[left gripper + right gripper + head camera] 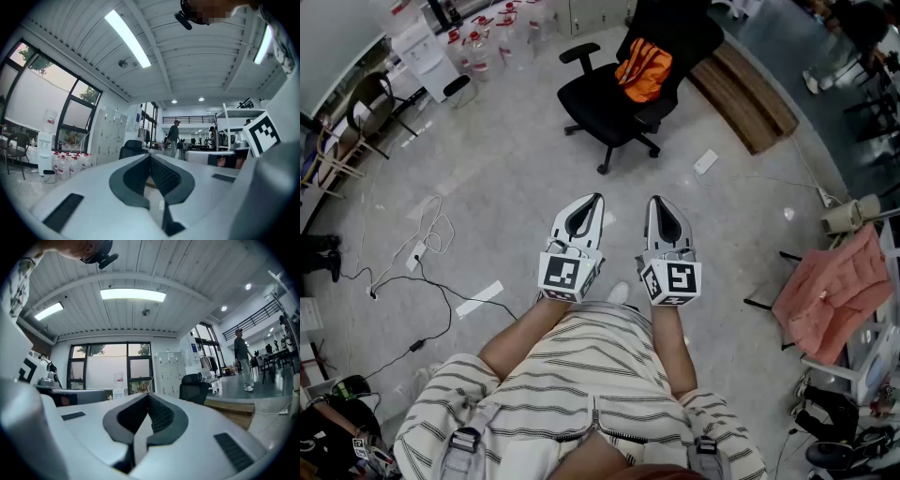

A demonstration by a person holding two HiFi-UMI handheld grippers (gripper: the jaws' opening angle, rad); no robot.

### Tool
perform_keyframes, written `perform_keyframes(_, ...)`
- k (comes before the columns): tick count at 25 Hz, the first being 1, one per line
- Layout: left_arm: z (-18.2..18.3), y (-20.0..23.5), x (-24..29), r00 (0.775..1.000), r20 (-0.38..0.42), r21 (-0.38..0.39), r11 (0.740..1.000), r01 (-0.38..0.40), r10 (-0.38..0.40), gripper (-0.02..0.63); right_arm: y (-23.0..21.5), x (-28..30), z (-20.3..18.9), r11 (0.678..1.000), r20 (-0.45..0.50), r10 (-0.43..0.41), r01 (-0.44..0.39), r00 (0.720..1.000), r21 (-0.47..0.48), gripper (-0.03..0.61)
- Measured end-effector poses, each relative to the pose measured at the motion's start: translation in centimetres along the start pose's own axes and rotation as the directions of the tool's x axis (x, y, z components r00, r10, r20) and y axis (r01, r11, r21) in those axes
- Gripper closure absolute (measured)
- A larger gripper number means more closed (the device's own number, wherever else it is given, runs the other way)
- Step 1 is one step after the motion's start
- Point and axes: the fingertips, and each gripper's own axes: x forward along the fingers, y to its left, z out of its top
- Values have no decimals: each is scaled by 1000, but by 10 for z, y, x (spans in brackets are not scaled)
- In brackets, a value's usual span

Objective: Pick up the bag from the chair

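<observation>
The left gripper is clamped shut on nothing, tips meeting. The right gripper beside it is the same, closed and empty. Both are held level, pointing toward the chair and well short of it. The bag sits on that chair, orange, slumped at the back of the seat and leaning on the backrest. It looks like soft, crumpled fabric, probably light, so I'd expect it to sag and fold when lifted, not hold its shape. Nothing about it looks fragile or slippery from here. No strap or handle can be made out at this range. Best bet: open the jaws, then pinch a bunched fold at its top edge, clear of the backrest.
</observation>
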Motion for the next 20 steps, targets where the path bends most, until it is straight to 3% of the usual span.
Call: perform_keyframes(20, -36, -62, 57, 998, -49, 21, 999, -40, 41, 591, -80, 3, -17, 996, -20, 91, -91, 996, 13, 566)
